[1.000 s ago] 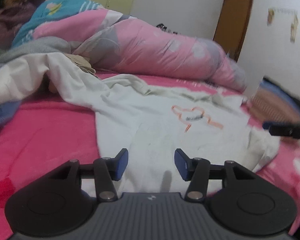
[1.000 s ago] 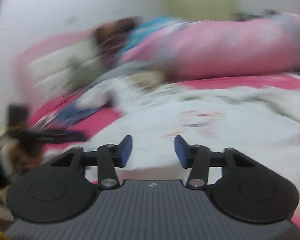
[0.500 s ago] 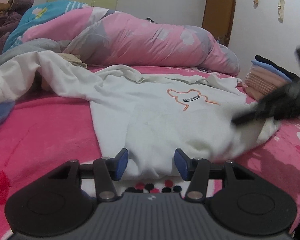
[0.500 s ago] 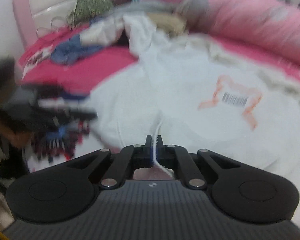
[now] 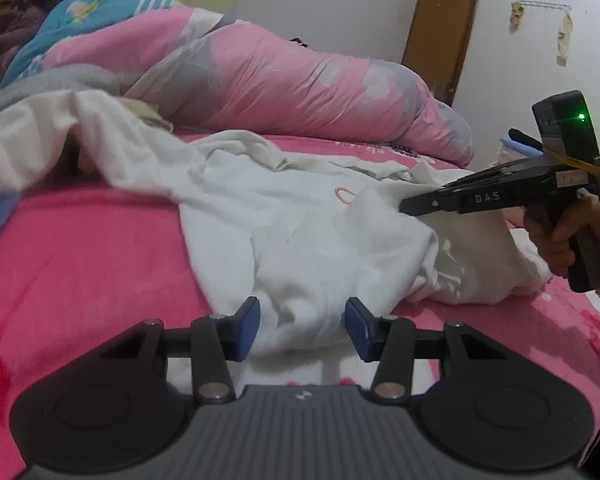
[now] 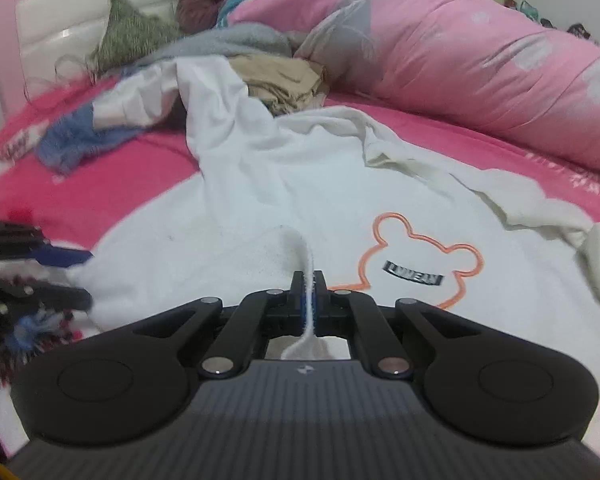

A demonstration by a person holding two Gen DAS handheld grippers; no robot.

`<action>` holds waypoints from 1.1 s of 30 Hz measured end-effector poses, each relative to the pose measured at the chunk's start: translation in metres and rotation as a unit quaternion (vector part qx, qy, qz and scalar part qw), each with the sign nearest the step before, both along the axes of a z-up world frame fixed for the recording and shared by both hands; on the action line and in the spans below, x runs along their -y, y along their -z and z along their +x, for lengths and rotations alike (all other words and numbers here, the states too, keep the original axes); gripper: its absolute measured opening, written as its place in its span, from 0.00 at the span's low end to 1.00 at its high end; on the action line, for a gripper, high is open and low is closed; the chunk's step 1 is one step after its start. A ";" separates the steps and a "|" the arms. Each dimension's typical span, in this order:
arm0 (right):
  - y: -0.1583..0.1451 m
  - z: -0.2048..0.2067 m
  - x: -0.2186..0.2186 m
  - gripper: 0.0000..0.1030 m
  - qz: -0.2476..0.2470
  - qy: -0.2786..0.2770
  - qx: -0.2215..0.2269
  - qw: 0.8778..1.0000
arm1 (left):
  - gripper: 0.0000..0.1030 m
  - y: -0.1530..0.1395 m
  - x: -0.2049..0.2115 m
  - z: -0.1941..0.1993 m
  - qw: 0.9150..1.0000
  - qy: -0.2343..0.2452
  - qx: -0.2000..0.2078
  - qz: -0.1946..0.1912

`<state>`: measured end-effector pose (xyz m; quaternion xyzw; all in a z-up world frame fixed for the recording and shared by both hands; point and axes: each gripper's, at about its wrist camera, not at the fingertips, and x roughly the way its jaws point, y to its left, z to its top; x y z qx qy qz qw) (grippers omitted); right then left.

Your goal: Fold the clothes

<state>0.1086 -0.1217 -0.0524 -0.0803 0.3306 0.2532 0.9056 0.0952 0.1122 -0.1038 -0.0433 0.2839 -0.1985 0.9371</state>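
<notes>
Item: white sweatshirt (image 6: pixel 260 200) with an orange bear outline, lying spread on the pink bed (image 5: pixel 80 260). We record its long axis as running from the hem near us up toward the far heap of clothes, one sleeve trailing off toward the headboard. The pink duvet (image 6: pixel 480 60) lies rolled along the far side, apart from the garment's body.

Right gripper (image 6: pixel 309 300): jaws pressed together on a thin fold of the sweatshirt's right edge, which stands up as a narrow ridge between them. In the left wrist view we see this gripper carrying that edge in over the chest, so that the bear print is nearly covered. A hand (image 5: pixel 556 236) holds its grip, nose angled down toward the cloth.

Left gripper (image 5: pixel 302 326): jaws apart and closing slowly. The bunched hem sits in the gap between them, but we see neither blue pad pressing on the cloth. It points downward at the bed, low over the hem.

Governing relation, in our judgement: the lifted right side has to travel across the garment's width, at right angles to its long axis, toward the left gripper's side. The right hand is the nearer and already has hold; the left looks placed to pin or take the hem.

Risk noted: the pinched fold is thin and may slip.
</notes>
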 end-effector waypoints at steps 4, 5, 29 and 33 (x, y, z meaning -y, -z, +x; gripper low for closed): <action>-0.007 0.001 0.008 0.01 0.057 -0.021 0.037 0.997 | 0.29 0.006 0.011 0.017 1.000 0.001 -0.025 0.015; -0.007 0.001 0.010 0.01 0.079 -0.025 0.041 0.996 | 0.16 0.008 0.013 0.020 0.999 0.000 -0.033 0.014; 0.025 -0.025 -0.015 0.01 0.035 -0.105 -0.027 0.993 | 0.04 -0.008 -0.074 -0.045 0.996 -0.002 -0.090 -0.022; 0.042 -0.021 -0.019 0.02 0.040 -0.098 -0.039 0.994 | 0.27 -0.031 -0.094 -0.050 0.997 -0.030 -0.050 -0.055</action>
